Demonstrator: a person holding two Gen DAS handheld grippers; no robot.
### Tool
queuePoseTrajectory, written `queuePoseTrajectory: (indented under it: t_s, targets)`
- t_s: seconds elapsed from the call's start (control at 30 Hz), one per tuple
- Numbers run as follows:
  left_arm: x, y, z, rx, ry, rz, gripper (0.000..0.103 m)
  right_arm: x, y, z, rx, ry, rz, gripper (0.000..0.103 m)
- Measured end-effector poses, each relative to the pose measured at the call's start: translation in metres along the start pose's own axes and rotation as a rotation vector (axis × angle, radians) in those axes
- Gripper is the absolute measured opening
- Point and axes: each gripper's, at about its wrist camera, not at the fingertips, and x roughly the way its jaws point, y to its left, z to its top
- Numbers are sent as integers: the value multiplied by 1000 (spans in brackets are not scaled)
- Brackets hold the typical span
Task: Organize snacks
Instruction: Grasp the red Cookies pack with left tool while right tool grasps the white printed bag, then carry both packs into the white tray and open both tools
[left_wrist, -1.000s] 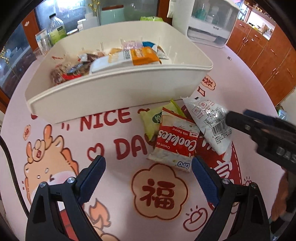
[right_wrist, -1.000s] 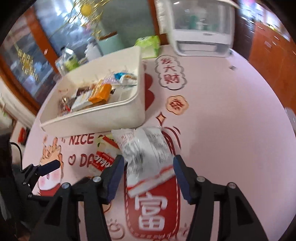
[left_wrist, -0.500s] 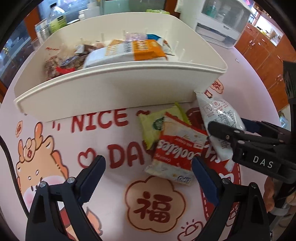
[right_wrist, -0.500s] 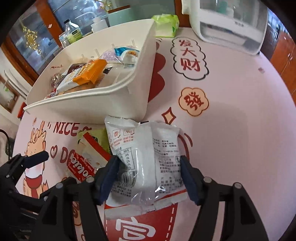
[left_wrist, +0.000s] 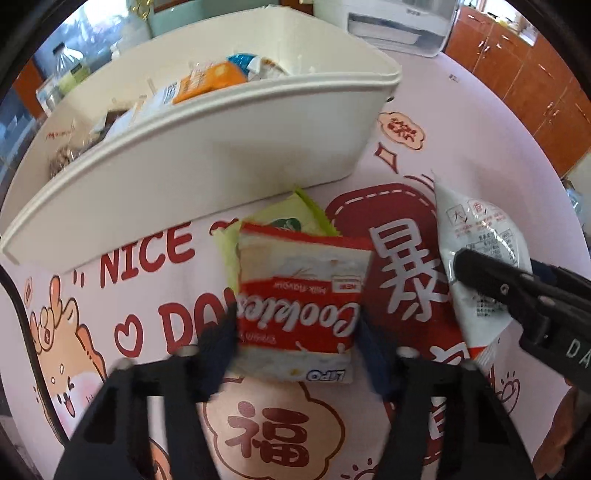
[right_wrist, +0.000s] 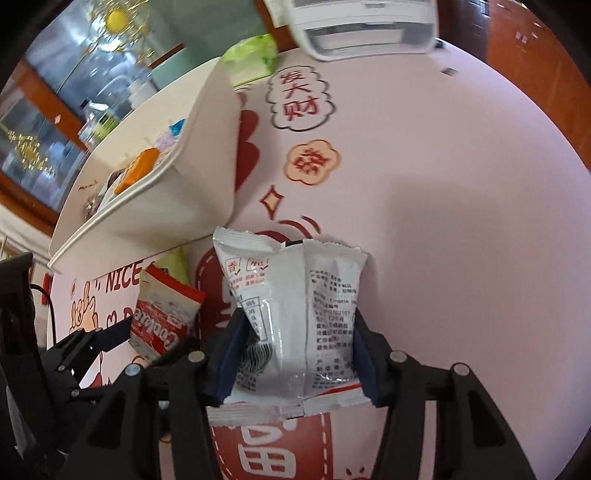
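My left gripper (left_wrist: 295, 328) is shut on a red and white cookie pack (left_wrist: 299, 295), which lies on the pink mat over a green snack pack (left_wrist: 288, 218). My right gripper (right_wrist: 297, 350) is shut on a white snack bag (right_wrist: 295, 306), which is bulged between the blue pads. The white bag also shows at the right of the left wrist view (left_wrist: 476, 240), and the cookie pack at the left of the right wrist view (right_wrist: 162, 317). A white bin (left_wrist: 221, 155) holding several snacks stands just behind both packs.
A white appliance (right_wrist: 362, 26) stands at the back of the round pink table. A green tissue pack (right_wrist: 251, 59) lies behind the bin. Bottles and jars (left_wrist: 66, 77) stand at the back left. Wooden cabinets (left_wrist: 524, 74) are beyond the table's right edge.
Both grippers moved forward and closed: the left onto the cookie pack, the right onto the white snack bag, which now bulges between the pads.
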Motion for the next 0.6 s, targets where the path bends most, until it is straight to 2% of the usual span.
queuePoseTrajectory:
  t_s: [0.03,0.2,0.33,0.6]
  targets:
    - [0,-1,0,7,-3,0,45,-1,-1,-1,6,-3,-4,53]
    - [-2,-8,-5,44,-9,21,44,-7,-2,-14,30,-26,-15,52]
    - [-15,-10,-33,46,-8,25,44,-12,0,-28,39,-32,-16,52]
    - [-58,8,-64,87,-34,25,44,-22,14,-58,31,-9,-15,49]
